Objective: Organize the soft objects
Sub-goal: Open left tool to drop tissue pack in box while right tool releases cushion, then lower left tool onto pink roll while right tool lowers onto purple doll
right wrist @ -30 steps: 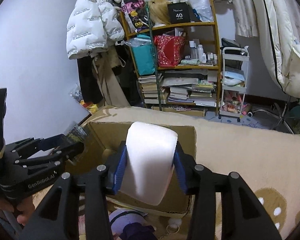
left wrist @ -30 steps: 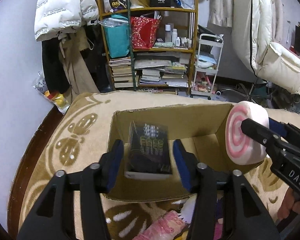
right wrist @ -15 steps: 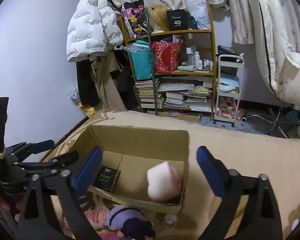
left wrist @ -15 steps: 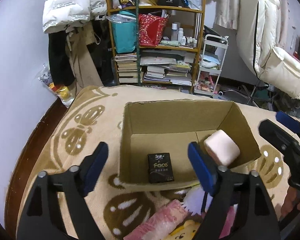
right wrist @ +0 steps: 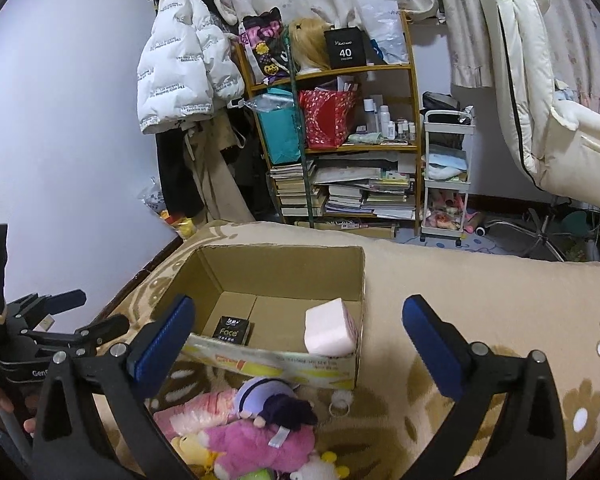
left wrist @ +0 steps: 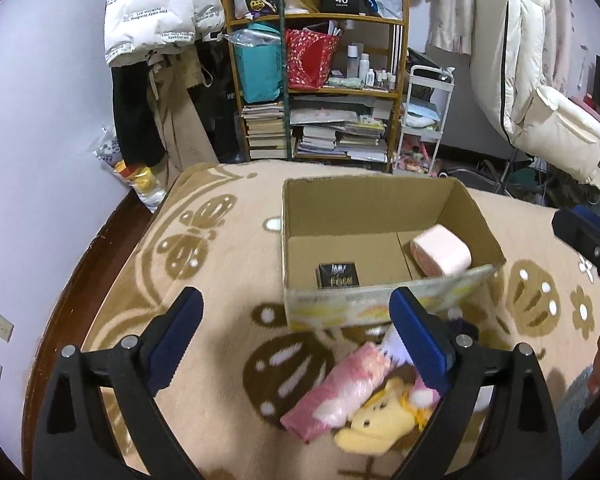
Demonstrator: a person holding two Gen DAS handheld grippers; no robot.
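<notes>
Both tongs, left (left wrist: 296, 336) & right (right wrist: 300, 340), wide open, empty; plush pile (right wrist: 256, 436) part hidden

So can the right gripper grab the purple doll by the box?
Probably yes. The right gripper is open and empty, and the purple doll lies on top of the toy pile just below it, with nothing covering it.

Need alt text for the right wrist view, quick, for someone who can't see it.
Open right hand-held gripper hovers over a cardboard box holding a pink roll and a black pack. Plush toys lie piled on the blanket in front.
</notes>
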